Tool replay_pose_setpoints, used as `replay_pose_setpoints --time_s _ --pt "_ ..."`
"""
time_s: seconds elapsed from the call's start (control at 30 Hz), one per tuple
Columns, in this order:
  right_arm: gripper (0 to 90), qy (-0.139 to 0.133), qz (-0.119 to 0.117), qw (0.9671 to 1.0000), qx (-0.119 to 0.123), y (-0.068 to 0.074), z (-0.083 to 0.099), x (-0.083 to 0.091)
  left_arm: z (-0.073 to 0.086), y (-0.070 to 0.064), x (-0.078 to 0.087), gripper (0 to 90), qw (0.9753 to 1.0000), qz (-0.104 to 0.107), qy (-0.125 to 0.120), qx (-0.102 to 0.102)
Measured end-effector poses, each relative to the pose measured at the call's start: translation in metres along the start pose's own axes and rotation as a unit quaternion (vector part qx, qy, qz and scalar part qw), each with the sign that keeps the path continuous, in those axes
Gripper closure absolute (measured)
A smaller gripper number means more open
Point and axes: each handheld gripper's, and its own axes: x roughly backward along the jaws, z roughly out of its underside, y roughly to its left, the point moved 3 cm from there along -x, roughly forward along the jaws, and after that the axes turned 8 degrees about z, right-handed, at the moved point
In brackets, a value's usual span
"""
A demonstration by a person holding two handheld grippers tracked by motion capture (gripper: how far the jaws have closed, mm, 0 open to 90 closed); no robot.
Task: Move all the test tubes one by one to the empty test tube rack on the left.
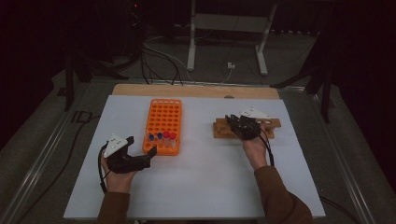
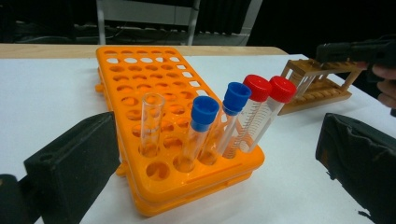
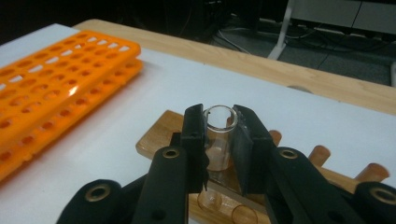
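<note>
The right claw (image 3: pixel 219 140) is closed on an uncapped glass tube (image 3: pixel 219 135) above the wooden rack (image 1: pixel 247 128). The left claw (image 2: pixel 210 163) is spread wide, empty, before the orange rack (image 2: pixel 159 93) on the white counter (image 1: pixel 205 182), where capped tubes (image 2: pixel 261 112) are held.

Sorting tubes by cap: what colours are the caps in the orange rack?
Two blue caps and two red caps; clearest in the left gripper view.

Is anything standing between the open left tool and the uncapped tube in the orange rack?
Nothing visible: the left tool faces the uncapped tube directly, capped tubes beside it, not in front.
</note>
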Motion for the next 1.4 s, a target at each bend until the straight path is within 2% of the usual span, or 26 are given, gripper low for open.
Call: replay_pose_setpoints --time_s 0.33,0.4,0.5,0.67,0.77,0.9,1.1,1.23,1.4 --pt "76.3 -0.028 0.004 0.9996 -0.002 -0.002 -0.014 0.018 -0.002 -0.001 0.002 0.5 1.0000 0.005 -0.004 -0.003" --pt "76.3 -0.039 0.004 0.9992 -0.007 -0.003 -0.020 0.024 -0.002 -0.002 0.002 0.6 1.0000 0.007 -0.005 -0.004" --pt "76.3 -0.056 0.003 0.9984 -0.003 -0.002 -0.028 0.034 -0.002 -0.003 0.002 0.6 0.9999 0.009 -0.004 -0.006" --pt "76.3 -0.074 -0.005 0.9973 0.000 -0.002 -0.040 0.048 -0.004 -0.006 0.002 0.5 0.9998 0.009 -0.008 -0.013" --pt "76.2 -0.075 -0.017 0.9970 -0.001 0.001 -0.045 0.055 -0.005 -0.009 0.001 0.6 0.9997 0.009 -0.008 -0.020" --pt "76.2 -0.071 -0.034 0.9969 0.003 0.005 -0.045 0.061 -0.008 -0.019 -0.003 0.6 0.9991 0.015 -0.008 -0.038" --pt "76.1 -0.054 -0.071 0.9960 0.001 0.014 -0.036 0.065 -0.016 -0.044 -0.012 1.1 0.9969 0.028 -0.009 -0.073" --pt "76.1 -0.044 -0.088 0.9951 0.003 0.023 -0.029 0.066 -0.020 -0.063 -0.025 1.1 0.9942 0.057 0.001 -0.091" --pt "76.1 -0.032 -0.109 0.9935 0.015 0.036 -0.023 0.069 -0.024 -0.083 -0.045 1.1 0.9907 0.090 0.019 -0.101"
